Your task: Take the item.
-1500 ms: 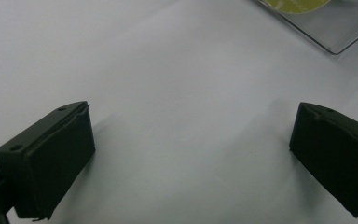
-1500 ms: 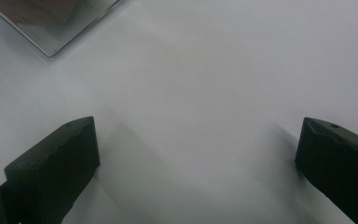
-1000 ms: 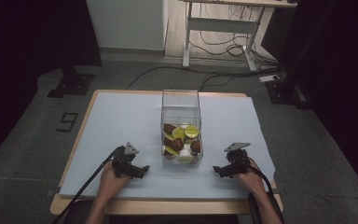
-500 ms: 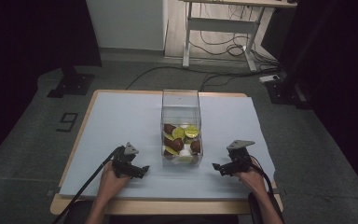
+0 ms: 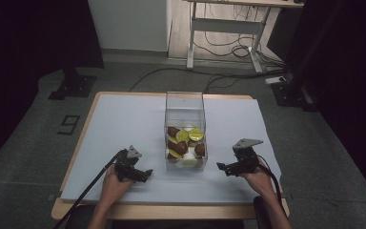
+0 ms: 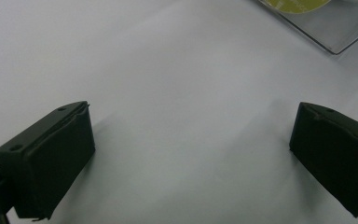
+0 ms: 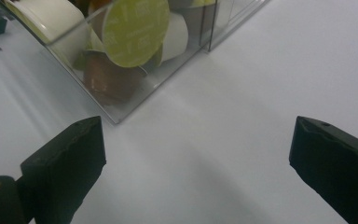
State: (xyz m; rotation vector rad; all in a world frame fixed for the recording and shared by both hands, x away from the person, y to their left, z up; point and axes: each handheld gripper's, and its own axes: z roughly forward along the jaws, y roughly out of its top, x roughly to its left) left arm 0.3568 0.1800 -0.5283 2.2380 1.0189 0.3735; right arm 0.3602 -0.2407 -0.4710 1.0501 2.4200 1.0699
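The left hand-held gripper rests low on the pale blue table cover, forearm entering from below, jaws spread wide and empty. The right hand-held gripper sits likewise, raised slightly, jaws wide apart, holding nothing. Between them, just beyond both tips, stands the clear plastic box of yellow-lidded and brown coffee capsules.

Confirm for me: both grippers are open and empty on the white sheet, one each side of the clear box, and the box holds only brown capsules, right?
Not quite. Both the left gripper and right gripper are open and empty either side of the clear box, but the capsules are not only brown. The right gripper view shows a yellow-green foil lid and cream capsules beside a brown one.
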